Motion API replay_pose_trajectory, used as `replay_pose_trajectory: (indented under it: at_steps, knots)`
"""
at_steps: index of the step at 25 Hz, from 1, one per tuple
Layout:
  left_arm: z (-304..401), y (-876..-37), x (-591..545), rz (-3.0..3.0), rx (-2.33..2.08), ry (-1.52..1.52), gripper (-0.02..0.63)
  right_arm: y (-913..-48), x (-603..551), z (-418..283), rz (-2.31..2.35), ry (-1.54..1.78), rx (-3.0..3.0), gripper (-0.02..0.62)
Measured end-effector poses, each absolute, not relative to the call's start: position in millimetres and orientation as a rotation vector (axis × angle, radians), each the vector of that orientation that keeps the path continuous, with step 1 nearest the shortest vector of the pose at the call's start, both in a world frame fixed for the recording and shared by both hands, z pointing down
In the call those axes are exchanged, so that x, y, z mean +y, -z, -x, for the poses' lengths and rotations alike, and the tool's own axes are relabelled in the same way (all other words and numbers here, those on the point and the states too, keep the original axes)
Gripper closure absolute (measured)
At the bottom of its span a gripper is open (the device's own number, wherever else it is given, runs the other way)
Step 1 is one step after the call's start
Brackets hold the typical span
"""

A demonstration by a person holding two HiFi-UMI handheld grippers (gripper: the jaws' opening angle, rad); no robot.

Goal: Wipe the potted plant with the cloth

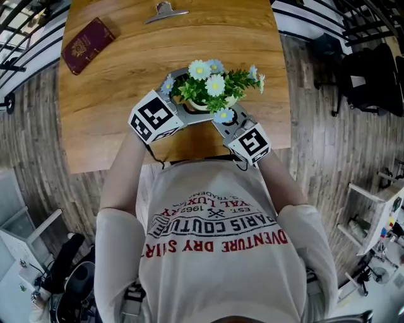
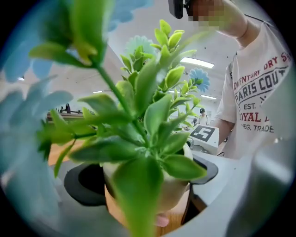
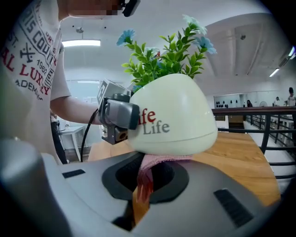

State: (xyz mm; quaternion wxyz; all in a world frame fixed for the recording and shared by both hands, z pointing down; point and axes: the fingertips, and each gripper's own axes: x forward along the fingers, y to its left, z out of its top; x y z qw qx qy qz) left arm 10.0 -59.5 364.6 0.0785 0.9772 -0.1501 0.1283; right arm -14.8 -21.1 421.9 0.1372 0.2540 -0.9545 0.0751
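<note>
A potted plant (image 1: 211, 85) with green leaves and pale blue and white flowers sits in a white pot (image 3: 175, 118) printed "Life". It is over the near part of the wooden table (image 1: 120, 82). My left gripper (image 1: 184, 111) is shut on the pot (image 2: 173, 190) from the left, leaves filling its view. My right gripper (image 1: 224, 120) is shut on a pink cloth (image 3: 147, 167), which is pressed against the pot's lower side. The left gripper (image 3: 118, 118) also shows in the right gripper view, clamped on the pot's wall. A bit of pink cloth (image 2: 162, 221) peeks below the pot.
A dark red passport (image 1: 87, 45) lies at the table's far left. A metal clip (image 1: 165, 11) lies at the far edge. The table's near edge (image 1: 189, 161) is right by the person's chest. Black railings (image 3: 273, 132) stand beyond the table.
</note>
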Motion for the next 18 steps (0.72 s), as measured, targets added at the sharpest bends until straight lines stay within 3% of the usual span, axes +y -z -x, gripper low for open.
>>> replay_pose_trajectory:
  at_steps: [18]
  knots:
    - [-4.6,-399.1,-59.2,-2.928,-0.516,-0.524,0.098,-447.8,-26.0,-29.0,-0.774,-0.322,-2.669,0.558]
